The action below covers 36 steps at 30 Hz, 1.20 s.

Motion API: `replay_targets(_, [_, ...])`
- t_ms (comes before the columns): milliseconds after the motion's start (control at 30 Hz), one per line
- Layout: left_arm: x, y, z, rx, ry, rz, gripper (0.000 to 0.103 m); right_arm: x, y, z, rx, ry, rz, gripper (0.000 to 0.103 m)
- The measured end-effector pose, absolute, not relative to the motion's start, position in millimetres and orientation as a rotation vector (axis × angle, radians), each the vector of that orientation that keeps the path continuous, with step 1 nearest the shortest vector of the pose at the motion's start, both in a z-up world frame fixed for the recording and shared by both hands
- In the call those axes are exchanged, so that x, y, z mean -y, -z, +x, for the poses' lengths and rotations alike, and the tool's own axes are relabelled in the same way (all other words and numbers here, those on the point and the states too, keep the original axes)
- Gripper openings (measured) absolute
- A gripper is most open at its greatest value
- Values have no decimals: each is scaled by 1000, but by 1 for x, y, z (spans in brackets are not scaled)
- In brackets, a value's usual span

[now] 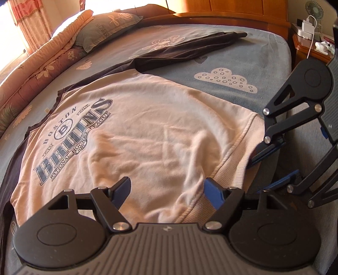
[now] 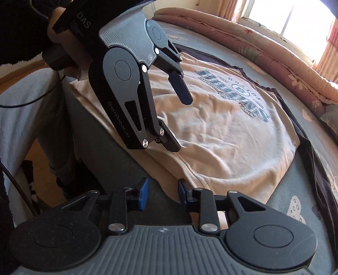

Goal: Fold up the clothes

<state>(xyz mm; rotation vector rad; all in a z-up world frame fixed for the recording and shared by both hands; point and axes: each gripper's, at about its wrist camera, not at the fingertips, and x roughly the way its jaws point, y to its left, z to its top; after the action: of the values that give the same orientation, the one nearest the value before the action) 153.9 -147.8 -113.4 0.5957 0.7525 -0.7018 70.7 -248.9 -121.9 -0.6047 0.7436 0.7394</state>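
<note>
A cream sweatshirt (image 1: 147, 131) with a "Boston Bruins" print and dark sleeves lies flat, print up, on the bed. One dark sleeve (image 1: 190, 47) stretches out toward the headboard. My left gripper (image 1: 168, 190) is open just above the ribbed hem (image 1: 230, 160), with wrinkled cream cloth between its spread fingers. In the right wrist view the left gripper (image 2: 176, 118) hangs open over the hem (image 2: 190, 167). My right gripper (image 2: 162, 193) is open at the bed's edge, just short of the hem's corner. The right gripper (image 1: 264, 169) shows beside that corner, its upper finger touching the rib.
The bed sheet (image 1: 211, 59) is blue-grey with cloud and flower prints. A pillow (image 1: 105, 27) and a rolled quilt (image 1: 42, 63) line the far side. A wooden headboard (image 1: 232, 12) and a nightstand (image 1: 310, 48) with a fan stand behind. A person's grey trouser leg (image 2: 25, 101) is at the bed's edge.
</note>
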Motion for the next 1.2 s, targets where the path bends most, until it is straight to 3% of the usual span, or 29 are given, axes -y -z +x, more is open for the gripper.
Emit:
replay_targets(100, [131,106,150,-754,674,554,77,240,122,77,-731,-780,-699,23])
replay_targets(167, [118,101,146,-757,654,523,77,232,124,78,-719,-781,-793,11])
replay_targets(400, [76,86,136,-768,584,422,78,225,130,70,-649,-838,-990,10])
replay_targets(467, [68,91,136,-792,564,410,78,223,129,70,-667,-839,-998,5])
replay_targets(833, [32,118,134,-915,468,408,78,254,114,57,-889,-904,-947,1])
replay_targets(933, [22,115,138,-910,446,363,78,257,103,54,-855,-890,-888,2])
replay_targets(1200, [12,107,173,-866,408,209,78,253,75,111,-760,-757,-623,16])
